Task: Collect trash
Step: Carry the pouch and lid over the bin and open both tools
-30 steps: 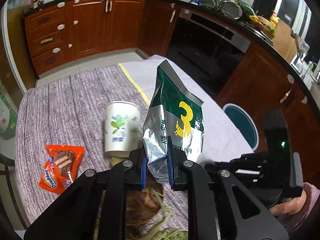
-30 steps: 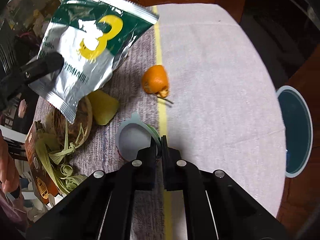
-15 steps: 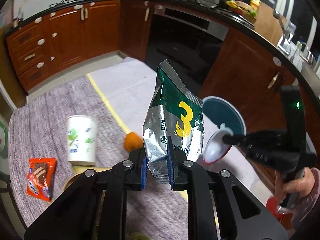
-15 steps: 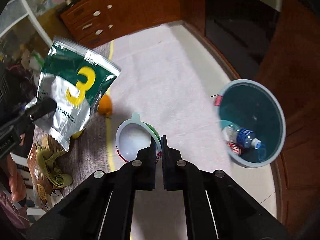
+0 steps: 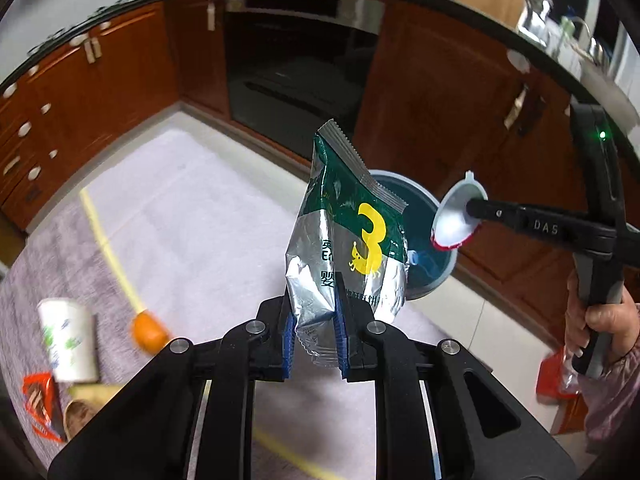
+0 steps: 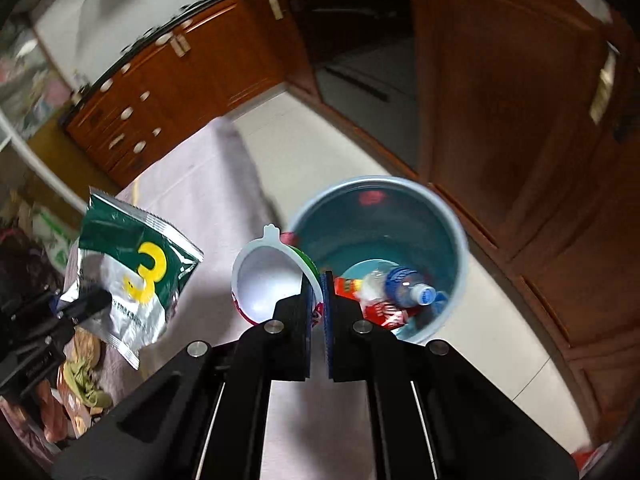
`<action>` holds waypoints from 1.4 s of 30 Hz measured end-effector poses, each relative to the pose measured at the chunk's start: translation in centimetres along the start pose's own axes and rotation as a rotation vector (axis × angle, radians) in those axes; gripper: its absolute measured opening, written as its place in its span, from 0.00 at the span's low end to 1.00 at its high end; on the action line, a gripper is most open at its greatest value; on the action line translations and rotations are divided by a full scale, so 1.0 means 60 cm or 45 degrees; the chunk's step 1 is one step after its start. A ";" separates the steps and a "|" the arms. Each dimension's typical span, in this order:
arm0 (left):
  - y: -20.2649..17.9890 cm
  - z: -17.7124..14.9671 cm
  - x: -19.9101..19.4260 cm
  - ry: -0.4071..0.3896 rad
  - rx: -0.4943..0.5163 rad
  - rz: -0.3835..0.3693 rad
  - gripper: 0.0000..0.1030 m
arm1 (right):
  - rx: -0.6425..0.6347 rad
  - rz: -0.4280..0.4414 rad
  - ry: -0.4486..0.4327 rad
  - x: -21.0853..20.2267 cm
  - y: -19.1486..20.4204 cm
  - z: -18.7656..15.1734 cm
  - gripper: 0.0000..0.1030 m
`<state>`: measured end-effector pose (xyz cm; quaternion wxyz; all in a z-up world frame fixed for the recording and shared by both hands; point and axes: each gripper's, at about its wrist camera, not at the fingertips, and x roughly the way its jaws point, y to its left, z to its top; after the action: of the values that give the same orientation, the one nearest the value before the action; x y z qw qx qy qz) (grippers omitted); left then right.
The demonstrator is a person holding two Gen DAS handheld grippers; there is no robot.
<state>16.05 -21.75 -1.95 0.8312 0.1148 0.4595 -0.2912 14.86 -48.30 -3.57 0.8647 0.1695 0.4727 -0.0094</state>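
Both your tools are pinching trash: left tool [image 5: 316, 344] grips the foil bag [image 5: 348, 240] beside the bin [image 6: 448, 216]; right tool [image 6: 318, 320] clamps the plastic cup [image 6: 264, 280] at its rim.

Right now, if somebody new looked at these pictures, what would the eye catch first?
First the green and silver bag with a yellow 3, clamped upright in the left gripper above the floor. Next the white cup, pinched at its rim by the right gripper beside the rim of the teal bin. In the bin lie a plastic bottle and red wrappers.
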 end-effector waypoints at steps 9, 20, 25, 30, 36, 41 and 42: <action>-0.098 0.059 0.124 0.114 0.116 -0.015 0.16 | 0.119 -0.045 0.013 0.024 -0.113 0.004 0.05; -0.136 0.085 0.235 0.215 0.162 -0.045 0.20 | 0.172 -0.094 0.060 0.056 -0.181 0.011 0.05; -0.132 0.092 0.253 0.202 0.148 -0.001 0.50 | 0.172 -0.099 0.086 0.071 -0.185 0.013 0.05; -0.118 0.094 0.253 0.192 0.123 0.021 0.62 | 0.150 -0.096 0.095 0.081 -0.174 0.018 0.05; -0.083 0.084 0.239 0.187 0.070 0.006 0.69 | 0.122 -0.080 0.117 0.095 -0.159 0.025 0.07; -0.069 0.071 0.215 0.175 0.035 -0.010 0.77 | 0.124 -0.054 0.119 0.100 -0.142 0.033 0.74; -0.073 0.068 0.210 0.172 0.033 -0.012 0.78 | 0.120 -0.057 0.100 0.096 -0.138 0.034 0.74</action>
<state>21.42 -31.91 -9.82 0.7954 0.1428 0.5111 -0.2927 18.27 -55.88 -9.65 0.8362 0.1995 0.5090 -0.0443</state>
